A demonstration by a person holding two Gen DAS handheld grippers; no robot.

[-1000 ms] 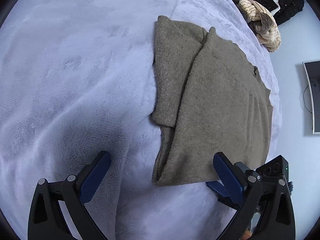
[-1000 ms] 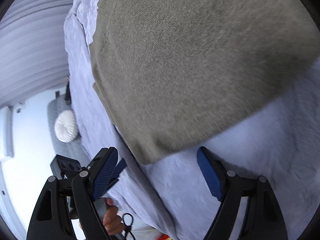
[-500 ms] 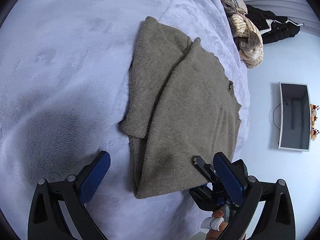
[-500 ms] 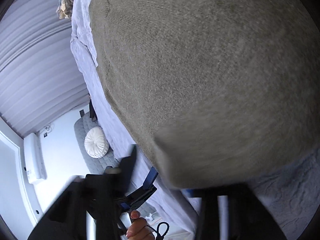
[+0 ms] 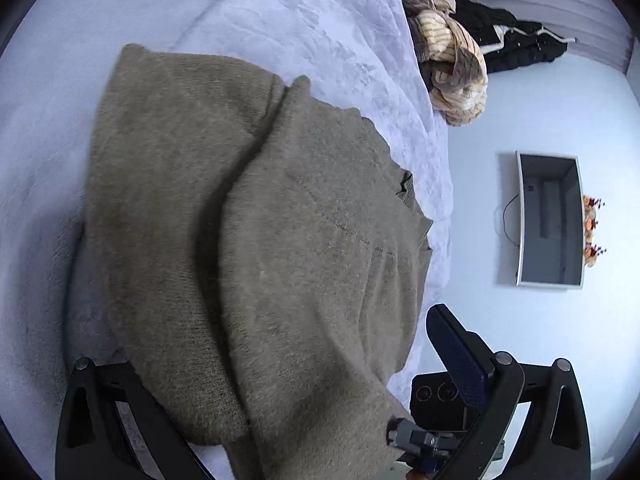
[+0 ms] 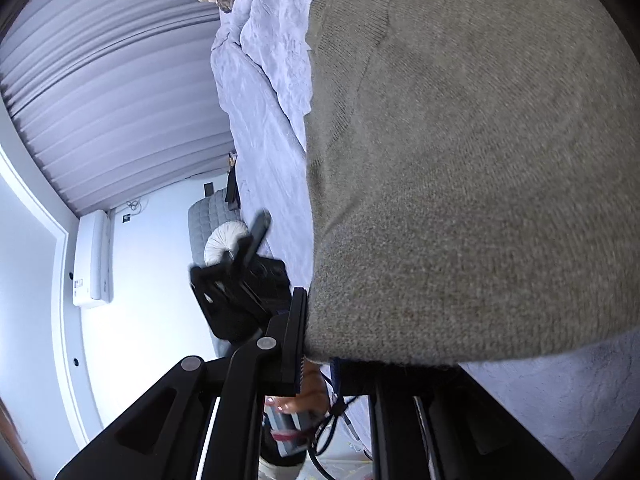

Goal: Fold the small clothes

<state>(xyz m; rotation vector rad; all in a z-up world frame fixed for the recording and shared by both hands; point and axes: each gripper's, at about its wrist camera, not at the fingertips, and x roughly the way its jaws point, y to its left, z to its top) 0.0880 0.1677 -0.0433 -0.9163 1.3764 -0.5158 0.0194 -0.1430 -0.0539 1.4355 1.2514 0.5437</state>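
Pinching the near corner of the olive-green sweater (image 5: 304, 264), the right gripper (image 6: 340, 364) has its jaws clenched tight on the knit, and the hem rides up a little off the bed (image 5: 280, 12) there. The sweater lies on the pale fleecy bed cover near the bed's right edge, already doubled once lengthwise, a narrower layer showing along its left side.

The step in hand looks to me like taking hold of the near hem with both tools for the next fold. The left gripper (image 5: 288, 392) is not there yet: its jaws are spread wide, one finger (image 5: 456, 356) standing clear to the right of the cloth, the other buried under the near-left corner, pads pressing nothing. I'd say the next move calls for those jaws to close on that corner, then both hands lifting together and carrying the hem toward the far end.

Both tools reach in low from the near side, tipped downward. A hand (image 6: 308, 396) shows below the right tool. A heap of other clothes (image 5: 452, 68) waits at the far corner.
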